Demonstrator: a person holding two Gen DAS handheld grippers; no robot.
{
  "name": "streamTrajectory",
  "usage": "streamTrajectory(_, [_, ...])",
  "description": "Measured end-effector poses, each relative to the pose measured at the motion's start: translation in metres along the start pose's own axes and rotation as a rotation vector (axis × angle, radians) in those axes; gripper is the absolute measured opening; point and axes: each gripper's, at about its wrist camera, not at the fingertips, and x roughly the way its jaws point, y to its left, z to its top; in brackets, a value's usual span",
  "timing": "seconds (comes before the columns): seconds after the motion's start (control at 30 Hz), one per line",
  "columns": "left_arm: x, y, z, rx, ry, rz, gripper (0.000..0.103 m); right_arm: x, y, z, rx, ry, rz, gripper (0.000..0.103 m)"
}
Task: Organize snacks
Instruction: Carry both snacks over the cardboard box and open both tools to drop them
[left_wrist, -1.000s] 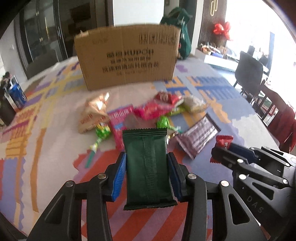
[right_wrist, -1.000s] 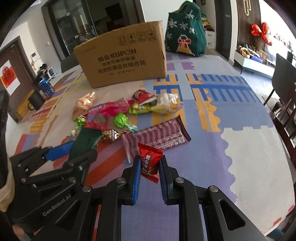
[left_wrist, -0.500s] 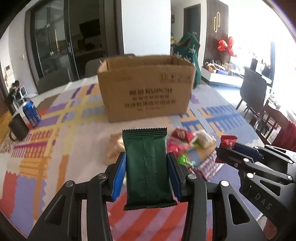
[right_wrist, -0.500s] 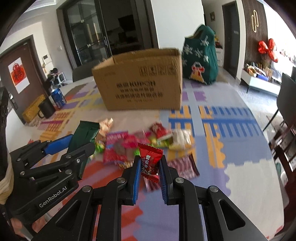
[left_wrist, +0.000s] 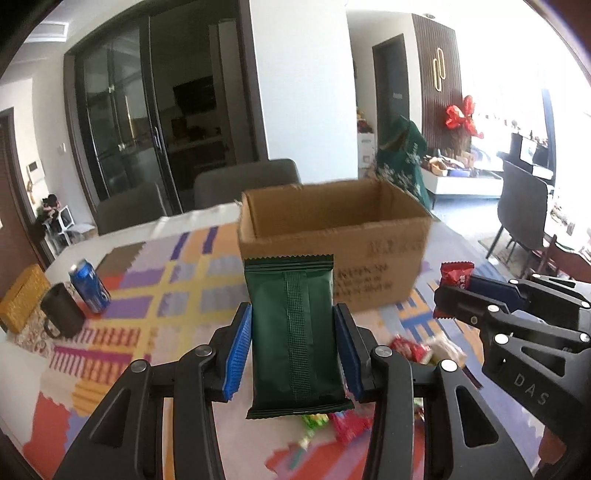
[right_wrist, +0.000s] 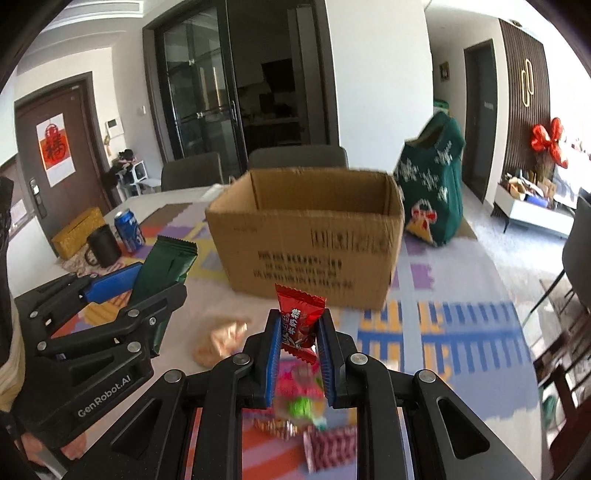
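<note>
Ahead of our left gripper (left_wrist: 293, 350), clamping a green packet (left_wrist: 293, 332), and right gripper (right_wrist: 297, 354), pinching a red candy (right_wrist: 299, 325), the cardboard box (right_wrist: 306, 236) stands open; we can't see its floor.

1. The green packet (left_wrist: 293, 332) is matt foil with a ribbed seam.
2. The red candy wrapper (right_wrist: 300, 325) is glossy plastic.
3. The box (right_wrist: 306, 251) is plain brown corrugated cardboard.
4. The blue can (left_wrist: 89, 285) is shiny metal.

The left gripper (left_wrist: 293, 350) squeezes a dark green snack packet (left_wrist: 293, 332), and the right gripper (right_wrist: 298, 350) pinches a small red candy wrapper (right_wrist: 300, 321).
</note>
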Motion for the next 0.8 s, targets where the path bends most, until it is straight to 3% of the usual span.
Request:
streamTrajectory(0.33, [0.024,0.022,0.049,-0.017,-0.013,-0.002,0.043,0.021,0.002,0.059,-0.027,-0.053,0.012,0.02])
streamTrajectory(0.53, [0.043,0.027,0.077,0.001,-0.014,-0.011,0.043,0.044,-0.007,0.088,-0.002,-0.033,0.033,0.02])
streamTrajectory(0.8, [0.095,0.032,0.105,0.003,0.062,-0.034,0.043,0.086,-0.021,0.119,0.027,0.014,0.035,0.02])
